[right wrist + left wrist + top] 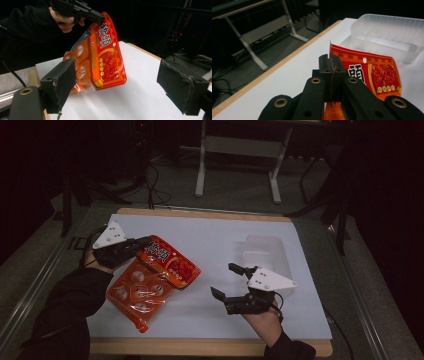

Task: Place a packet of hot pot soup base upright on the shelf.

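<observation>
On the counter (210,240), white top with a wood edge, a clear plastic tray (265,252) sits toward the far right side, empty as far as the high view shows. Left gripper view has the same tray (387,35) beyond the packet, well apart from it. Behind the counter: dark floor, a grey metal stand (240,150) with two legs, cables on the floor (155,185) at far left. Room is dim, edges mostly black.

Orange-red snack packet (150,280) is at the left half of the counter, printed red panel with large characters near the top, clear orange lower part with round pieces inside. Its bottom end looks down near the counter's front-left area; top end is lifted. Right gripper view shows the packet (105,57) hanging tilted above the white surface, nothing between it and the right tongs.

Left tongs (137,245): clenched on the packet's top edge; in the left gripper view the left tongs (331,67) have the film pinched flat between both jaws, no gap. Person's left hand (102,257) wraps the grip, dark sleeve behind.

Right tongs (227,280): released, jaws spread wide, holding nothing, hovering mid-right just beside the tray's near-left corner. Right gripper view confirms the right tongs (125,85) wide apart, pads bare, aimed at the packet
</observation>
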`<action>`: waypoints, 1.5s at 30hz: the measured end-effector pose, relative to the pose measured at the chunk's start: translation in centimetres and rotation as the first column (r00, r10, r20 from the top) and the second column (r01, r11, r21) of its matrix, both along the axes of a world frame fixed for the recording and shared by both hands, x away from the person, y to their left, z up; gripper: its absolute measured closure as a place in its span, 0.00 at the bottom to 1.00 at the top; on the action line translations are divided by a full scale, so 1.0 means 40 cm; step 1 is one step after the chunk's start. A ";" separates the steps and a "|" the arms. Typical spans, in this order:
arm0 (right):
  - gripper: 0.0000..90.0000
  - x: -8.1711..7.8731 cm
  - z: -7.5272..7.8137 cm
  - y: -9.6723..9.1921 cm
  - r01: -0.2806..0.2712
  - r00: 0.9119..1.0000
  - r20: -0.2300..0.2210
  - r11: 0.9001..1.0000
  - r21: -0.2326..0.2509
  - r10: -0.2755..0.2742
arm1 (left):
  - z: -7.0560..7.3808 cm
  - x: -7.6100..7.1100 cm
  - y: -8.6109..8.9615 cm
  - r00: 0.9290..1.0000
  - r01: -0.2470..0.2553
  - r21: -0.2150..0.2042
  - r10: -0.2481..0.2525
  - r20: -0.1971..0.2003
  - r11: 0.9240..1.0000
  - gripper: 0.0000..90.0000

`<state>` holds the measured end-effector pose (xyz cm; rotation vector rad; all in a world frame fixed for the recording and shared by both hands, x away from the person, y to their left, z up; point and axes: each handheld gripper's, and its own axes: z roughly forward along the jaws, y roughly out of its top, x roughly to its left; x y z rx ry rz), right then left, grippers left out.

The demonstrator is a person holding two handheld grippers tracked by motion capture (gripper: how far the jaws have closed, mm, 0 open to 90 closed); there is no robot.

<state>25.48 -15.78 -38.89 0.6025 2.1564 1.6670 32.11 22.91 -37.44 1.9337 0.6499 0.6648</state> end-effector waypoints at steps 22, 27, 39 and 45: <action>0.22 0.143 -0.095 0.166 -0.083 0.988 -0.130 0.996 -0.020 0.080 | 0.043 -0.076 0.045 0.993 0.102 -0.057 -0.099 0.063 0.993 1.00; 0.26 0.149 -0.114 0.180 -0.123 0.979 -0.164 0.992 0.005 0.123 | 0.054 -0.093 0.046 0.990 0.126 -0.060 -0.122 0.076 0.990 1.00; 0.64 0.144 -0.152 0.203 -0.285 0.920 -0.264 0.957 0.050 0.288 | 0.069 -0.110 0.033 0.985 0.152 -0.053 -0.147 0.086 0.987 1.00; 0.78 0.138 -0.140 0.214 -0.302 0.920 -0.250 0.952 0.039 0.302 | 0.075 -0.113 0.021 0.983 0.170 -0.049 -0.166 0.084 0.984 1.00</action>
